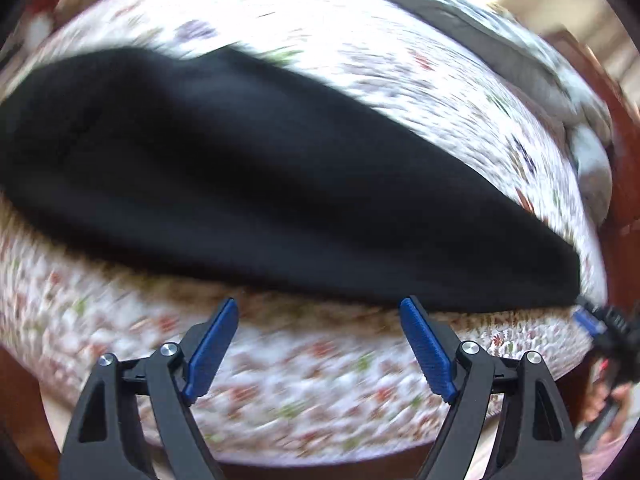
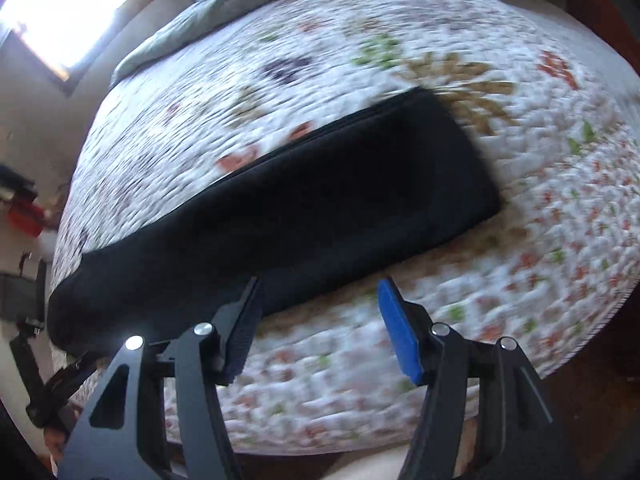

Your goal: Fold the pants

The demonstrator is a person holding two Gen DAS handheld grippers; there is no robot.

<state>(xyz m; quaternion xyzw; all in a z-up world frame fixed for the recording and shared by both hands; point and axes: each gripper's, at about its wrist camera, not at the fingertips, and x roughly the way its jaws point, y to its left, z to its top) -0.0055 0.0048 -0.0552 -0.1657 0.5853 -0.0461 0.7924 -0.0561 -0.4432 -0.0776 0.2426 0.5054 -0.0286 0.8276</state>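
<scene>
Black pants [image 1: 248, 168] lie flat on the floral quilt [image 1: 120, 332], already doubled into one long strip leg on leg, running across the bed near its front edge. Both views are motion-blurred, so we can't make out seams or which end is the waist.

Our left gripper [image 1: 320, 344] has its jaws spread wide and nothing in them, just short of the strip's near edge. Our right gripper [image 2: 320, 320] is likewise spread and empty; its left pad overlaps the near edge of the pants [image 2: 280, 208] in that view, but we can't tell if it's touching. In the left view the right gripper [image 1: 600, 320] sits at the strip's right-hand tip.

Our read: lengthwise fold is done, we're between grasps. Next is likely the crosswise fold. That calls for pinching both layers at one end's corners, lifting, and carrying that end over to the other, edges aligned. Risk: catching only the top layer, or grabbing quilt with it
</scene>
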